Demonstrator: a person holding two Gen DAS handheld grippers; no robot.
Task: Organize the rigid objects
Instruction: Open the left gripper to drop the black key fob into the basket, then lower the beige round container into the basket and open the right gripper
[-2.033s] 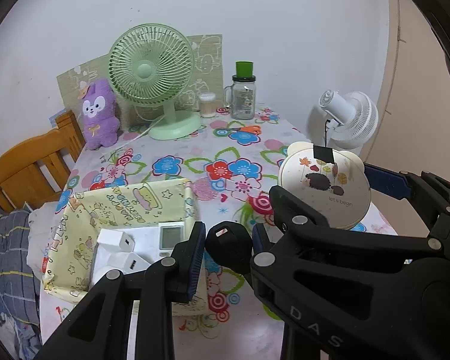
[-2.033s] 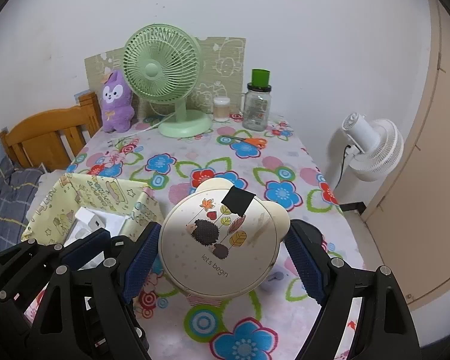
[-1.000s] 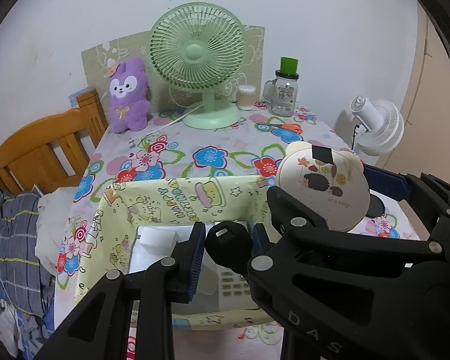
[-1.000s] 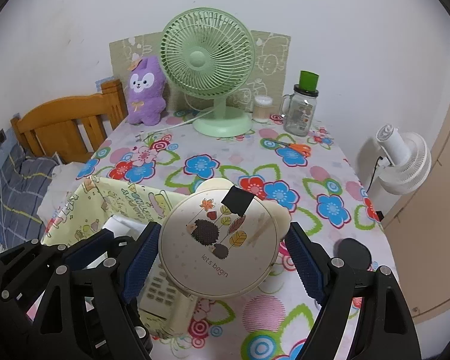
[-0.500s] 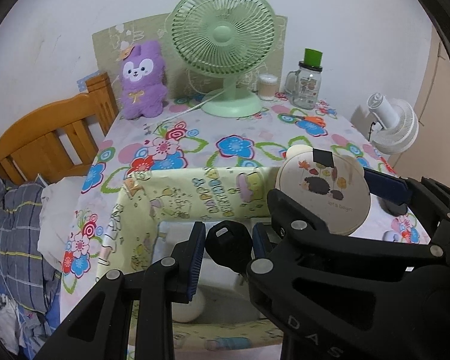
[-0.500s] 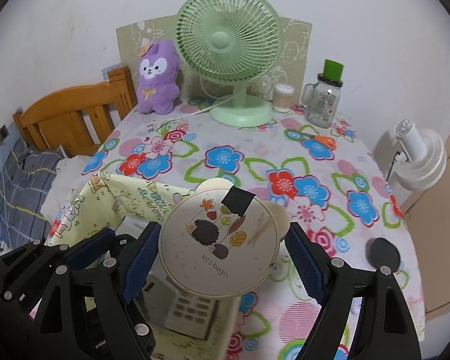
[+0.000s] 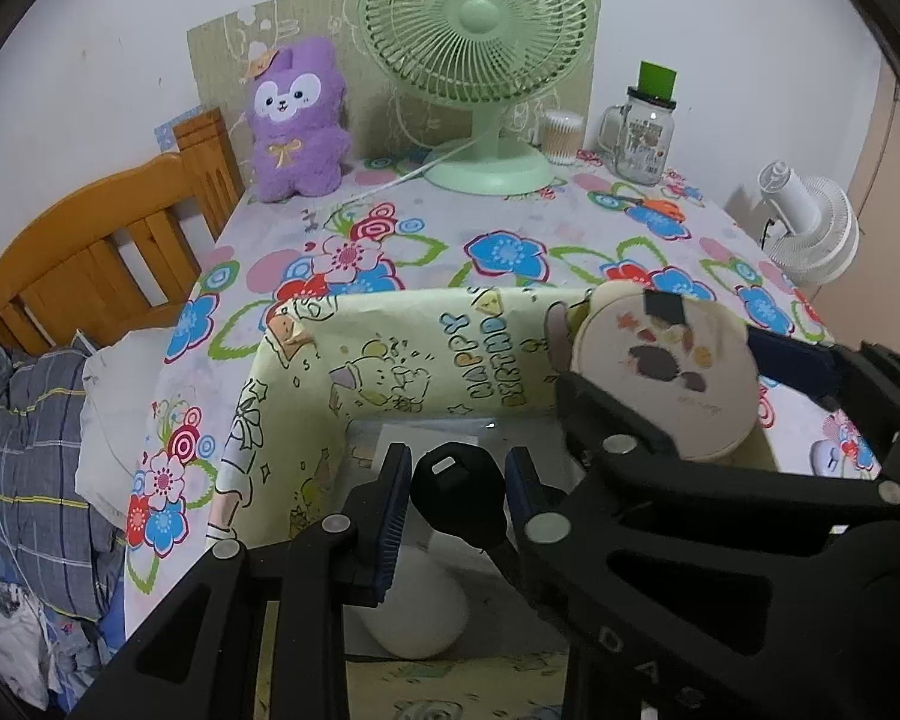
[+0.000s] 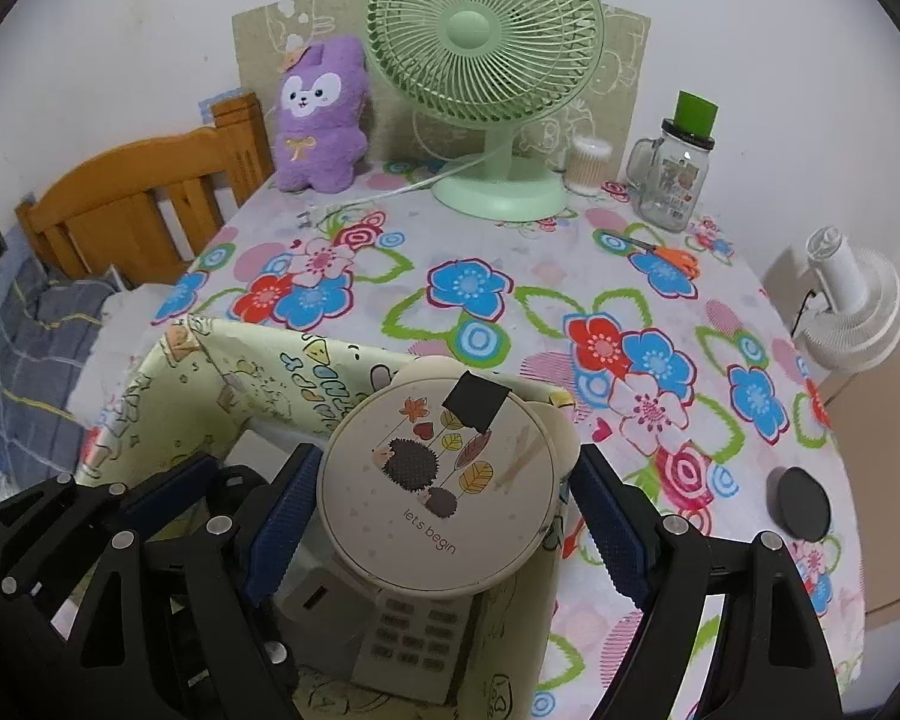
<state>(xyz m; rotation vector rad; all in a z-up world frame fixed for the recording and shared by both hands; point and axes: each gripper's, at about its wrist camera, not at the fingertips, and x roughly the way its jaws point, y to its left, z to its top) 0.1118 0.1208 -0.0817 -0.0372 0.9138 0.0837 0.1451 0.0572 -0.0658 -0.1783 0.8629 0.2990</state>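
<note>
My left gripper (image 7: 457,471) is shut on a small black round object (image 7: 459,504) and hangs over the open yellow fabric box (image 7: 390,354). Beside it on the right, my right gripper (image 8: 444,510) is shut on a round cream case with bear ears and a hedgehog picture (image 8: 438,492), also seen as the cream case (image 7: 666,372) in the left wrist view. It hovers above the box's right half. Inside the box lie a white remote control (image 8: 414,642), a white plug block (image 8: 315,597) and a white rounded object (image 7: 420,606).
On the flowered tablecloth (image 8: 480,294) stand a green fan (image 8: 486,60), a purple plush (image 8: 321,114), a glass jar with a green lid (image 8: 675,174) and a cotton swab pot (image 8: 588,165). Orange scissors (image 8: 675,255) and a black disc (image 8: 798,501) lie right. A wooden headboard (image 7: 102,258) is left.
Both grippers have moved left and down over the yellow box, each keeping its object. The box now fills the lower part of both views.
</note>
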